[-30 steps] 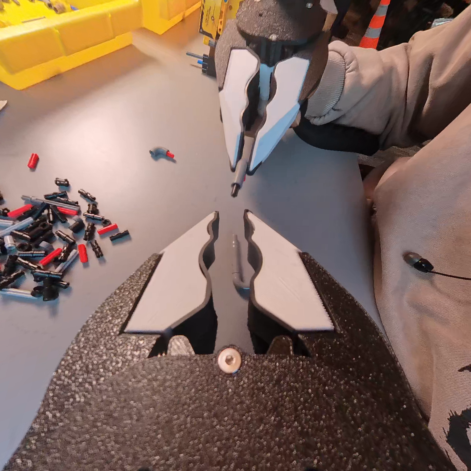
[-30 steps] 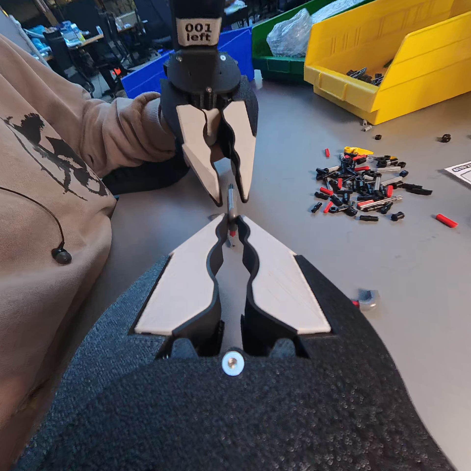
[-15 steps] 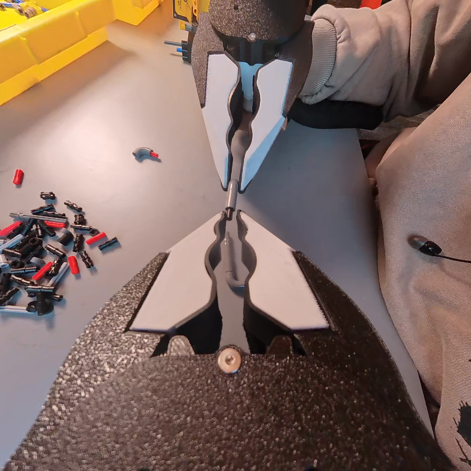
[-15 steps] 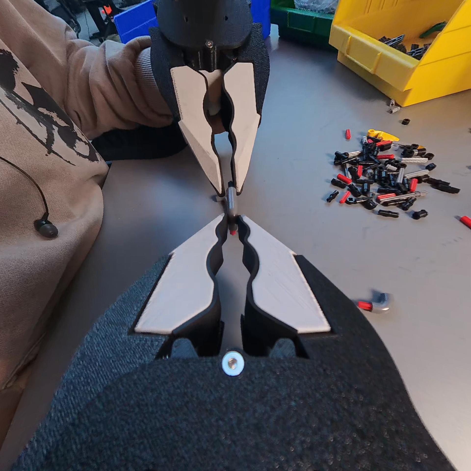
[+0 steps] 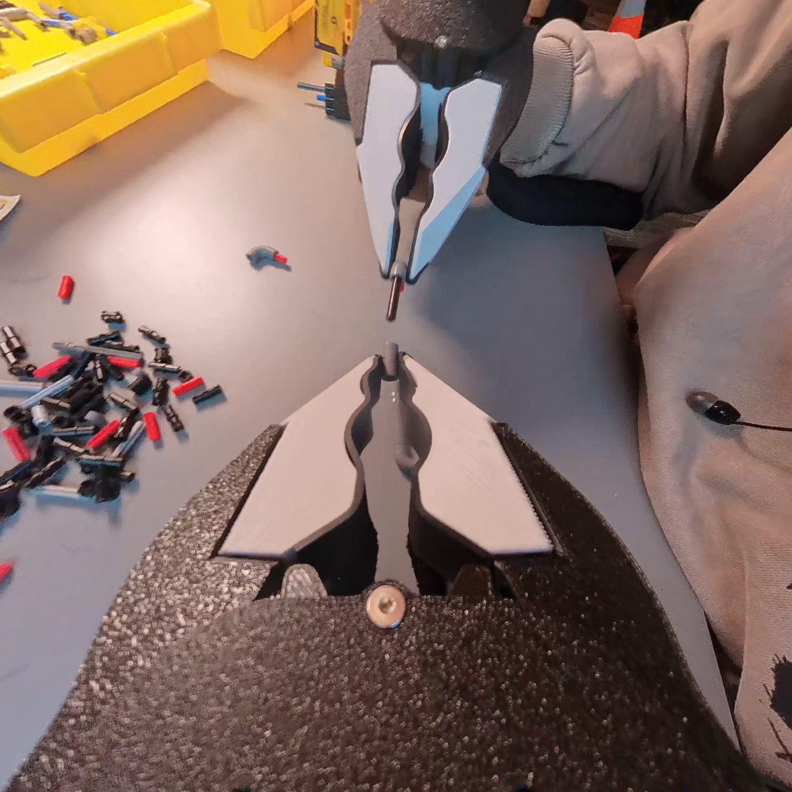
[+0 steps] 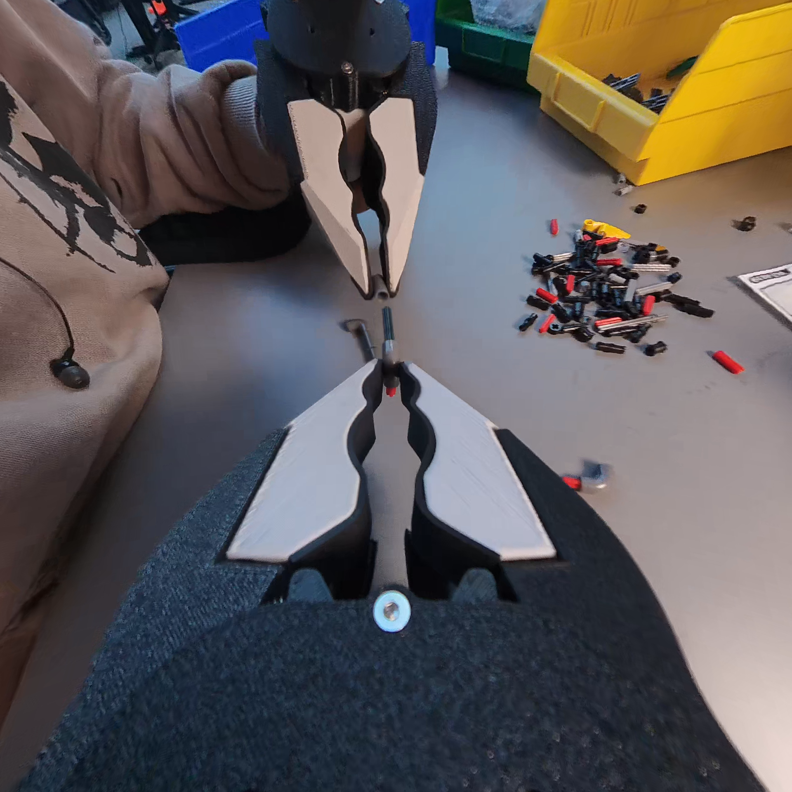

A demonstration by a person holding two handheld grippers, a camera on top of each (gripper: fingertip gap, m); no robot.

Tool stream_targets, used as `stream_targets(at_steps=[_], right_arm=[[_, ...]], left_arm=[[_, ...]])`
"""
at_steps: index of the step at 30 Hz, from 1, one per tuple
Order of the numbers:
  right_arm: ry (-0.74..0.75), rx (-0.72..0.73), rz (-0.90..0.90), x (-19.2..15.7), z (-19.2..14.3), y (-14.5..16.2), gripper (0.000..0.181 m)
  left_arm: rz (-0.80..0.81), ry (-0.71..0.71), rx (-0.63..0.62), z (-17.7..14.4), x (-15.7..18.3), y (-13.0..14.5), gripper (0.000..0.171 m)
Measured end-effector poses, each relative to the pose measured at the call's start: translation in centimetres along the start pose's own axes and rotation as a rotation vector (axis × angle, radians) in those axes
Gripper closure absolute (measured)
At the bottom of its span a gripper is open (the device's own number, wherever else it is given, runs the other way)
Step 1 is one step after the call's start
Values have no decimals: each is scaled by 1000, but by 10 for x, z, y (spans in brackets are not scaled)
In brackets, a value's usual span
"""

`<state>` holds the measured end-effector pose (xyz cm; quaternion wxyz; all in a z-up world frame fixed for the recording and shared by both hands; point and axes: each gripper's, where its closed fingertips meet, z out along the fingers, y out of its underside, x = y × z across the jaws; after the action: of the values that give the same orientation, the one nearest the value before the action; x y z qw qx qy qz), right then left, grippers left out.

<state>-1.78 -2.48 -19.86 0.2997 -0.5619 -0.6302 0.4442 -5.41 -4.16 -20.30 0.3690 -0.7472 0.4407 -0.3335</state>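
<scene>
In the left wrist view my left gripper (image 5: 388, 359) is shut on a short grey sleeve (image 5: 389, 355) at its fingertips. A long grey hooked rod (image 5: 400, 428) lies on the grey table (image 5: 257, 193) under its jaws. My right gripper (image 5: 398, 274) faces it from the far side, shut on a grey connector with a bare black pin (image 5: 391, 302) pointing at the sleeve across a small gap. In the right wrist view my right gripper (image 6: 390, 365) holds that connector (image 6: 389, 349), with the black pin (image 6: 387, 320) in front and a red end behind. The left gripper (image 6: 380, 293) faces it with the sleeve (image 6: 380, 295).
A pile of small black, red and grey parts (image 5: 85, 411) lies left of the grippers. A grey elbow with a red pin (image 5: 265, 257) lies apart. Yellow bins (image 5: 85, 85) stand at the back. A person's beige sleeve and torso (image 5: 707, 385) fill the right side. About 5 cm separates my left fingertips from my right. From the left gripper's tips to the long grey hooked rod (image 5: 400, 428) is close to 6 cm. Seen from the right wrist view (image 6: 369, 353) as well.
The left gripper went from open to shut on the end of the right gripper's piece. The grippers then drew apart: the grey sleeve stayed in the left, baring the black pin.
</scene>
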Motion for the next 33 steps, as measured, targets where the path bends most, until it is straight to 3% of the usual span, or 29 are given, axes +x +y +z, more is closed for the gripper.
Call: stream_targets(at_steps=[3,8,10,12,15,19,23,33], right_arm=[[44,-28,5,9,-7,6,176],[182,-267,-166,21,5,42,175],[200,-300,-206,22,9,48,162],[200,-240,-209,20,10,37,156],[145,-25,-154,8,8,-1,155],[-30,141,163,-6,10,-24,157],[-136,272,447,0,11,-37,157],[-155,280,532,2,16,-36,175]], left_arm=[[-19,-51,-1,-4,-11,3,164],[0,-69,-23,3,-13,7,164],[17,-67,-24,7,-10,7,164],[33,-56,-16,10,-6,5,164],[103,-103,10,12,-6,-1,164],[362,-286,62,9,-7,-21,164],[501,-398,70,7,-8,-28,164],[589,-470,48,8,-9,-31,164]])
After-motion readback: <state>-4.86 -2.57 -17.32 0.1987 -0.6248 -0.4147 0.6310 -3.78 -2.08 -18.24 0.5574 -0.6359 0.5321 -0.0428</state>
